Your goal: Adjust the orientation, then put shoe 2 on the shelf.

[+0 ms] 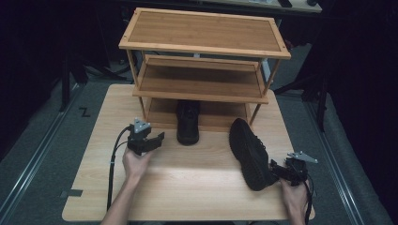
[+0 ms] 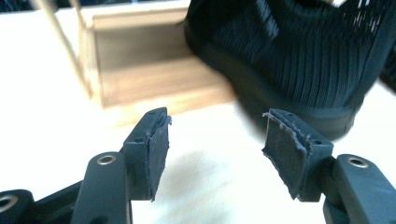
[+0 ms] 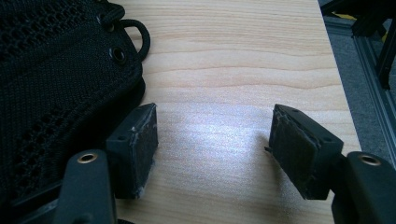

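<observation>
Shoe in rack [image 1: 188, 123]: a black shoe sits at centre frame of the high view, its toe tucked under the lowest shelf of the bamboo shoe rack [image 1: 202, 65], its heel out on the table [image 1: 187, 187].
Shoe on table [image 1: 250, 153]: its mate lies at lower right of the high view, toe angled toward the rack, heel toward the near right corner, well apart from the first.
Risk at the rack: in the left gripper view the parked shoe's heel [image 2: 299, 60] fills the upper right, off to one side of the jaws; a grab from here would likely catch only its edge and twist or push it deeper under the shelf.
Risk at the table edge: the loose shoe's heel lies near the right rim; a nudge from the jaw next to it could skid it toward that rim, as the grip is not yet made.
Left gripper [image 1: 157, 139]: left of centre in the high view, aimed right toward the parked shoe, jaws spread wide with bare table between them, holding nothing.
Right gripper [image 1: 274, 169]: at lower right, just beside the loose shoe's heel; in its own view the jaws stand wide, the left pad [image 3: 142, 140] against the mesh side, the other over bare wood, nothing clamped.
Hands: both forearms enter from the bottom edge, the left angled inward, the right low by the corner.
</observation>
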A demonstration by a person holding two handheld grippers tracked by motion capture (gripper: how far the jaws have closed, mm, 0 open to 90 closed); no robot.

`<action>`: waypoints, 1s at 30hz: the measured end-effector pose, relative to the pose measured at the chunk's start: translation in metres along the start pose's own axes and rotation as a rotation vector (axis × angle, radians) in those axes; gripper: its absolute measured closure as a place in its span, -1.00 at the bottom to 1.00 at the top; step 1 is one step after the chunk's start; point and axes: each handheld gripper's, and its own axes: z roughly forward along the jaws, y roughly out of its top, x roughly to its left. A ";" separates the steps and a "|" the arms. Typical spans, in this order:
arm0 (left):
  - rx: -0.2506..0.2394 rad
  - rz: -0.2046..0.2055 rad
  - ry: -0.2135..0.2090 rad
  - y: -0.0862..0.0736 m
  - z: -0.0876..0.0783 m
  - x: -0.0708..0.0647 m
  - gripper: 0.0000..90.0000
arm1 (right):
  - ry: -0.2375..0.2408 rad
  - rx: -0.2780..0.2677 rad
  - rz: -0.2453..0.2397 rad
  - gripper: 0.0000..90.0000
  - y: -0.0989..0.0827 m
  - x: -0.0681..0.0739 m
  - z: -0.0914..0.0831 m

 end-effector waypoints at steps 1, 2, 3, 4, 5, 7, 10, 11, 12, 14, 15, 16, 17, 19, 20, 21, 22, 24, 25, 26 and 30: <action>0.008 0.000 0.005 -0.006 -0.004 0.002 -0.12 | 0.001 0.000 0.001 -0.27 0.000 0.000 0.000; 0.016 0.001 0.011 -0.012 -0.007 0.003 -0.12 | 0.001 -0.001 0.002 -0.27 0.000 0.000 0.000; 0.026 0.003 0.021 -0.018 -0.009 0.005 -0.13 | 0.002 -0.002 0.003 -0.27 0.000 0.000 0.000; 0.037 0.002 0.033 -0.024 -0.012 0.006 -0.13 | 0.003 -0.001 0.003 -0.27 0.000 0.000 0.000; 0.068 0.004 0.053 -0.035 -0.016 0.010 -0.14 | 0.007 -0.001 0.002 -0.28 0.000 0.000 0.000; 0.079 0.010 0.071 -0.043 -0.019 0.011 -0.14 | 0.008 -0.007 -0.008 -0.29 0.000 0.000 -0.001; 0.097 0.006 0.096 -0.053 -0.022 0.015 -0.15 | 0.021 -0.053 -0.031 -0.29 -0.001 0.001 -0.006; 0.105 0.001 0.101 -0.056 -0.023 0.016 -0.15 | 0.039 -0.058 -0.029 -0.30 0.000 0.000 -0.007; 0.112 0.000 0.108 -0.059 -0.023 0.017 -0.15 | 0.052 -0.059 -0.026 -0.31 -0.001 0.000 -0.009; 0.122 0.006 0.125 -0.065 -0.023 0.019 -0.16 | 0.067 -0.050 -0.040 -0.32 -0.001 -0.001 -0.011; 0.133 0.012 0.139 -0.069 -0.022 0.020 -0.16 | 0.071 -0.033 -0.055 -0.32 -0.003 -0.001 -0.012; 0.133 0.012 0.139 -0.069 -0.022 0.020 -0.17 | 0.071 -0.033 -0.055 -0.32 -0.003 -0.001 -0.012; 0.131 0.012 0.144 -0.074 -0.021 0.021 -0.18 | 0.066 -0.038 -0.054 -0.32 -0.006 -0.004 -0.015; 0.130 0.001 0.143 -0.075 -0.022 0.021 -0.20 | 0.055 -0.047 -0.038 -0.31 -0.009 -0.009 -0.019; 0.130 0.001 0.143 -0.075 -0.022 0.021 -0.20 | 0.055 -0.047 -0.038 -0.31 -0.009 -0.009 -0.019; 0.130 0.001 0.144 -0.075 -0.022 0.021 -0.20 | 0.050 -0.054 -0.035 -0.31 -0.010 -0.012 -0.022; 0.129 0.000 0.144 -0.075 -0.022 0.021 -0.20 | 0.050 -0.057 -0.027 -0.30 -0.011 -0.015 -0.024; 0.131 0.000 0.144 -0.075 -0.022 0.021 -0.22 | 0.047 -0.055 -0.025 -0.30 -0.014 -0.019 -0.029; 0.131 0.000 0.143 -0.075 -0.022 0.021 -0.22 | 0.042 -0.051 -0.029 -0.31 -0.017 -0.023 -0.031; 0.131 0.000 0.143 -0.075 -0.022 0.021 -0.23 | 0.042 -0.051 -0.029 -0.31 -0.017 -0.023 -0.031; 0.131 -0.004 0.145 -0.075 -0.022 0.021 -0.24 | 0.036 -0.036 -0.010 -0.32 -0.023 -0.030 -0.030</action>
